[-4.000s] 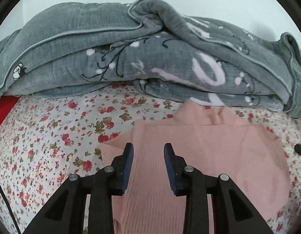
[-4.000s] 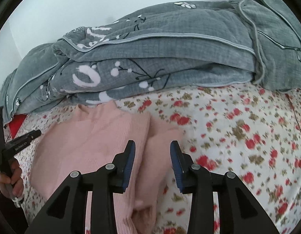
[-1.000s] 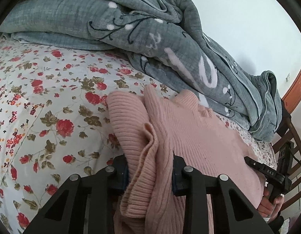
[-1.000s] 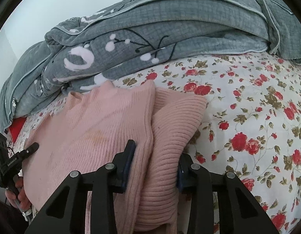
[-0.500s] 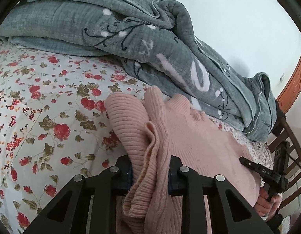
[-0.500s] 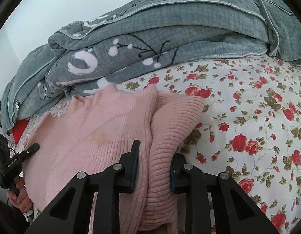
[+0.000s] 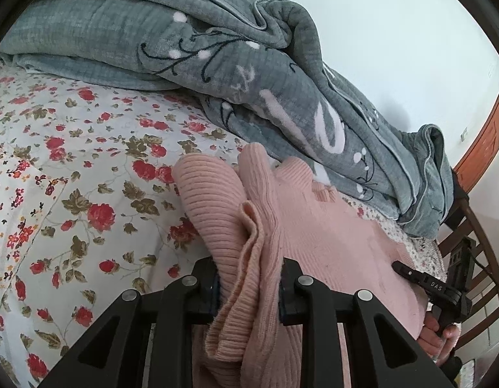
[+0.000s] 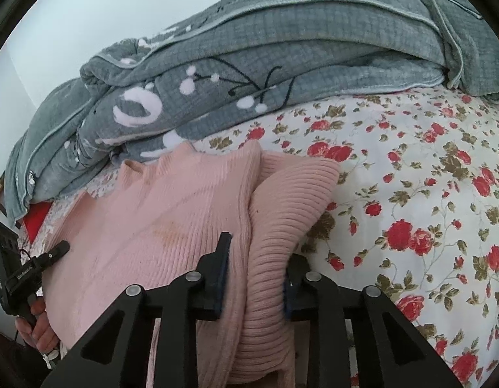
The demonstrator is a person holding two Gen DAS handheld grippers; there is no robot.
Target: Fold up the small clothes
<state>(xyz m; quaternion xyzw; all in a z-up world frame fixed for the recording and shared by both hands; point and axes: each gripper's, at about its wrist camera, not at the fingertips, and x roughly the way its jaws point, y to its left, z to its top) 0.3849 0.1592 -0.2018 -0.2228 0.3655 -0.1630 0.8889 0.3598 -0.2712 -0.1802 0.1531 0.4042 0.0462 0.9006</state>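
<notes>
Pink ribbed sweater (image 7: 330, 236) lies on the floral bed sheet (image 7: 71, 194), neck end touching the grey quilt (image 7: 184, 48) (piled at the back). Left tongs (image 7: 249, 286) clenched on a bunched sleeve fold at one side edge. Right tongs (image 8: 254, 287) clamped on the folded sleeve at the opposite edge.
</notes>
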